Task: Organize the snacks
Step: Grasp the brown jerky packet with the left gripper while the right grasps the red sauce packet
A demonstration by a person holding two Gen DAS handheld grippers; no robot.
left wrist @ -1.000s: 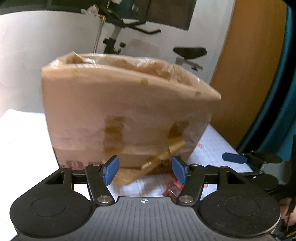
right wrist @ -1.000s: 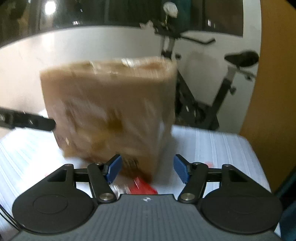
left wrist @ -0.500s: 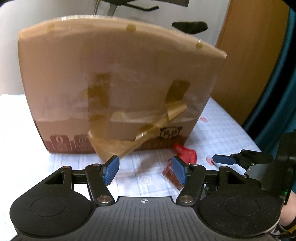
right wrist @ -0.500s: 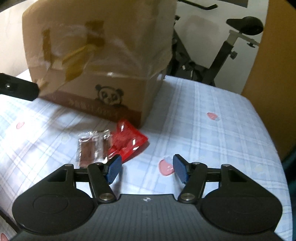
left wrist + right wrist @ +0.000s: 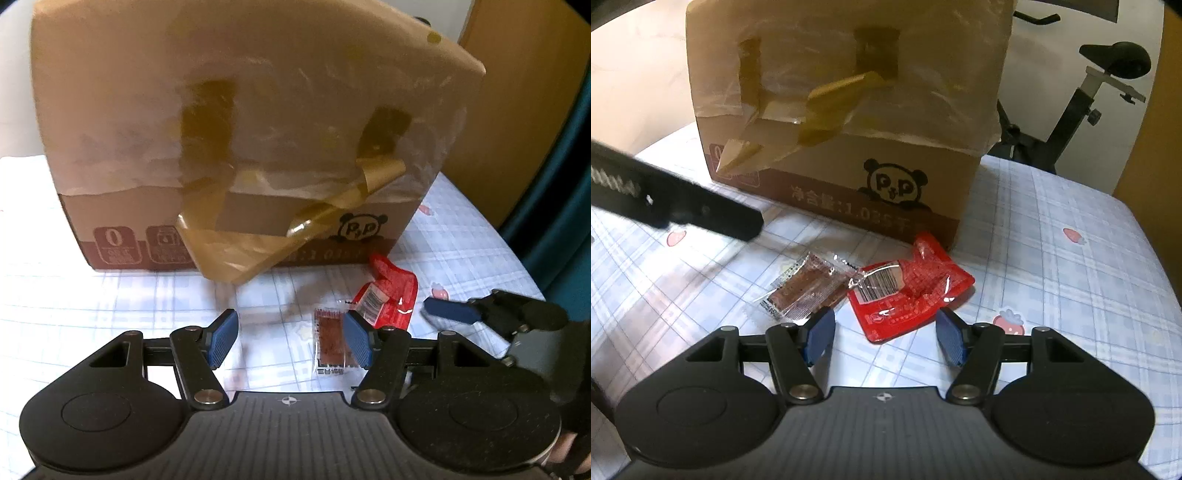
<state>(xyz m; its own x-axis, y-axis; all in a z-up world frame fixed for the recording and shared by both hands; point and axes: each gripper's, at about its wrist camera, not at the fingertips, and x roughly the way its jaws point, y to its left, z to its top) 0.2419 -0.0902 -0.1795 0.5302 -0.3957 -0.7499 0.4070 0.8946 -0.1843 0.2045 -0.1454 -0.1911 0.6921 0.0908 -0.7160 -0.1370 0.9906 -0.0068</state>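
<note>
**Observer:** Red foil first. The red snack packet (image 5: 908, 291) lies flat on the checked tablecloth (image 5: 1071, 280), just in front of the taped cardboard box (image 5: 849, 110) and straight ahead of your right gripper (image 5: 886, 338). Its long axis runs slantwise, from near-left to far-right.

**Recorder:** And the brown one?

**Observer:** The clear-wrapped brown bar (image 5: 805, 291) touches the red packet's left edge. In the left wrist view the same bar (image 5: 330, 341) sits against the inner face of your left gripper's (image 5: 291, 341) right finger, off to that side of the gap.

**Recorder:** State of the tongs?

**Observer:** Both are spread, pinching nothing. Your right is nearer the red packet, your left nearer the bar.

**Recorder:** Judgement?

**Observer:** You likely need to turn the right wrist to close across the packet's short side.
</note>
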